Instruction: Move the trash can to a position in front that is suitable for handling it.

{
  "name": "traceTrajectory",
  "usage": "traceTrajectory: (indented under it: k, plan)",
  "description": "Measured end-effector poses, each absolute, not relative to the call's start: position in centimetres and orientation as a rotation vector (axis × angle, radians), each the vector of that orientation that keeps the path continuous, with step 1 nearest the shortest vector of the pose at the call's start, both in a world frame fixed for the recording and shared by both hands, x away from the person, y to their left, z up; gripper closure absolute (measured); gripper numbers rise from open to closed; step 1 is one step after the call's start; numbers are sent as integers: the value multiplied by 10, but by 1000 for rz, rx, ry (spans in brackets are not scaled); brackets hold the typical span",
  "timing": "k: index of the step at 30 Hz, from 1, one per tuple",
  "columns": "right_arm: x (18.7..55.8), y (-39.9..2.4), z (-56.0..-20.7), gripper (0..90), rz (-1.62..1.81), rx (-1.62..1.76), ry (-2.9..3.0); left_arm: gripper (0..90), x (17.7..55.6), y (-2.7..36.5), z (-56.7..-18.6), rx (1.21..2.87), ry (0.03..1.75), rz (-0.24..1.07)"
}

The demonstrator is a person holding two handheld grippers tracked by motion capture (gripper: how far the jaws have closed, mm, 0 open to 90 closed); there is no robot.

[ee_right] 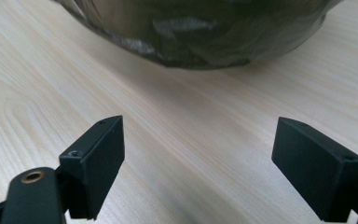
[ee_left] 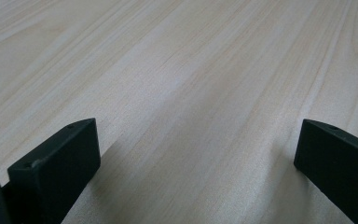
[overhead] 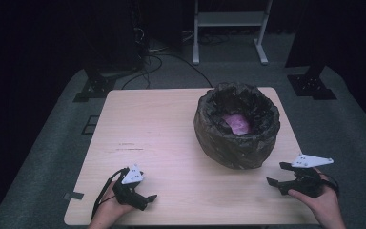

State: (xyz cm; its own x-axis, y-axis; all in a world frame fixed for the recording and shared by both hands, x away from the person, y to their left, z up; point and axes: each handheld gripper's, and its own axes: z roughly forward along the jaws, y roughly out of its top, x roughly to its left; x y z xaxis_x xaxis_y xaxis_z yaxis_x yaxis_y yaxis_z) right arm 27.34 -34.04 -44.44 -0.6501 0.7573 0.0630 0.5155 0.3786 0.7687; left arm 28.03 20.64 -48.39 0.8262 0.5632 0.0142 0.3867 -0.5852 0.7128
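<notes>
dark room w/ black curtains all round, grey carpet underfoot, white metal frame (overhead: pixel 231 21) standing at the back, cables (overhead: pixel 164 62) trailing over the floor behind. sitting mid-room: pale wood table (overhead: pixel 157 129), grain running lengthwise, bare apart from one thing. resting on the right half, toward the far edge: big round basket lined w/ a crinkled dark plastic bag (overhead: pixel 237 125), bag folded out over the rim and down the sides, something pink lying at the bottom inside, too blurry to tell what. left gripper (overhead: pixel 143 199) hovering low over the near left part of the table, held in the person's left hand (overhead: pixel 108 210), grey three-cornered plate on top, cable looping down beside the wrist; well apart from the bag. in left gripper view (ee_left: pixel 196 154) jaws standing spread wide, holding nothing, bare wood betw. them. right gripper (overhead: pixel 275 175) hanging near the table's right front corner, held in the right hand (overhead: pixel 321 205), pointing left-ish toward the bag, near it but not touching. in right gripper view (ee_right: pixel 198 154) jaws also gaping wide, gripping nothing, w/ the bag's dark shiny underside (ee_right: pixel 200 32) looming just ahead across a strip of bare wood. both hands coming in from the near edge, one each side, bag lying closer to the right one.
</notes>
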Motion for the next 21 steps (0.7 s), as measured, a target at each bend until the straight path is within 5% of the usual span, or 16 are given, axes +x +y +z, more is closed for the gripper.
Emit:
traceTrajectory:
  k: [11,21]
  plan:
    - [271,-354,-416,293,1202,1108,2299,0,280,206,-484,2264,695,308]
    - [272,-358,-392,288,1234,1095,2263,0,280,207,-484,2268,693,309]
